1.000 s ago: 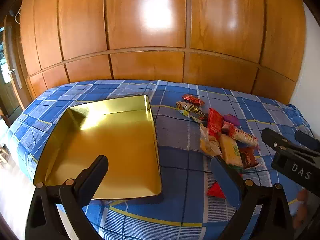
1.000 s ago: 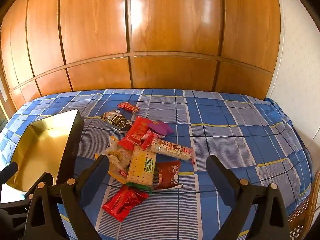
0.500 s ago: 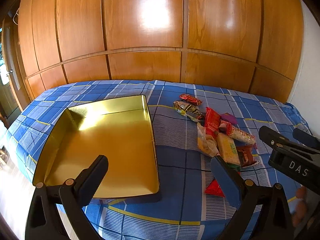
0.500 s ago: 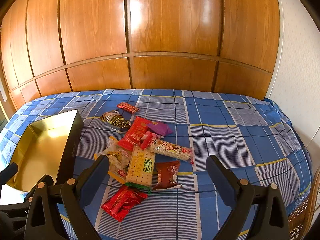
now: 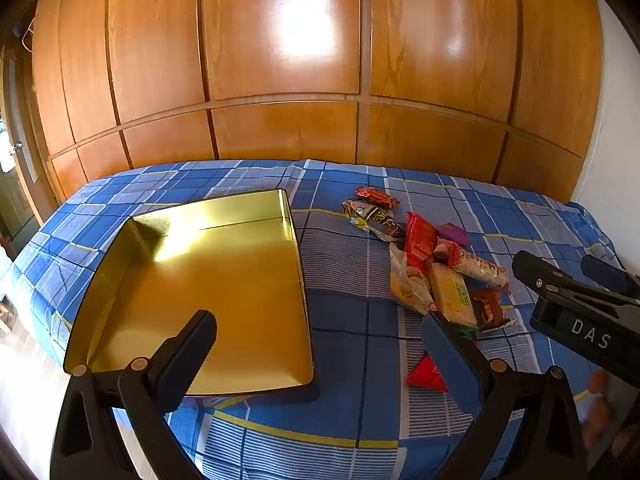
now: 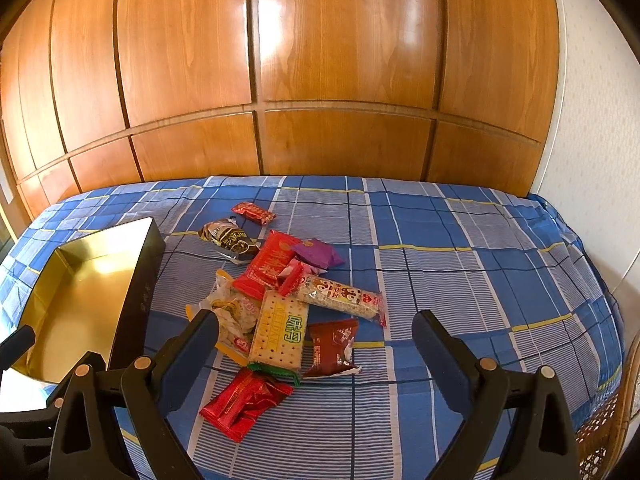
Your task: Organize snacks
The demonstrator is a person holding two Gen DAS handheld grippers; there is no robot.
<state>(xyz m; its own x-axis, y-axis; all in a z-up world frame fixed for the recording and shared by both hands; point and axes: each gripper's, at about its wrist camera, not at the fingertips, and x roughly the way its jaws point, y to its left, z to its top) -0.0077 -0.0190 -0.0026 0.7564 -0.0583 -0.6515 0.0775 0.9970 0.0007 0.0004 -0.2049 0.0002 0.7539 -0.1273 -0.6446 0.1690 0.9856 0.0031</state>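
Hovering above the near edge of the bed, both grippers have their jaws spread wide with nothing between them: the left gripper [image 5: 318,334] hangs over the near end of the gold tin [image 5: 208,292], and the right gripper [image 6: 316,334] sits over the near part of the snack pile, to the tin's right.

By the look of it, the sorting has not begun. The tin's gold floor is bare in both views, and every snack lies on the blue plaid bedspread [image 6: 460,280] beside it, so the whole pile is left to move.

Counting the pile from the right wrist view, working outward from the tin:
- one pale crinkled bag [image 6: 230,312] nearest the tin's long side;
- one cracker pack [image 6: 282,330] touching it;
- one brown packet [image 6: 332,346] beyond the crackers;
- one long clear-wrapped bar [image 6: 340,296] lying across the pile's far side;
- one flat red pack [image 6: 270,264] above the crackers;
- one small red-and-pink wrapper [image 6: 294,274] tucked against it, though I cannot tell whether it is a separate piece;
- one purple pouch [image 6: 318,254];
- one dark gold-lettered packet [image 6: 230,238] towards the headboard end;
- one small red bar [image 6: 254,213] farthest back;
- one crumpled red packet [image 6: 248,402] nearest the camera.

That makes about ten snacks and one tin, with two grippers free.
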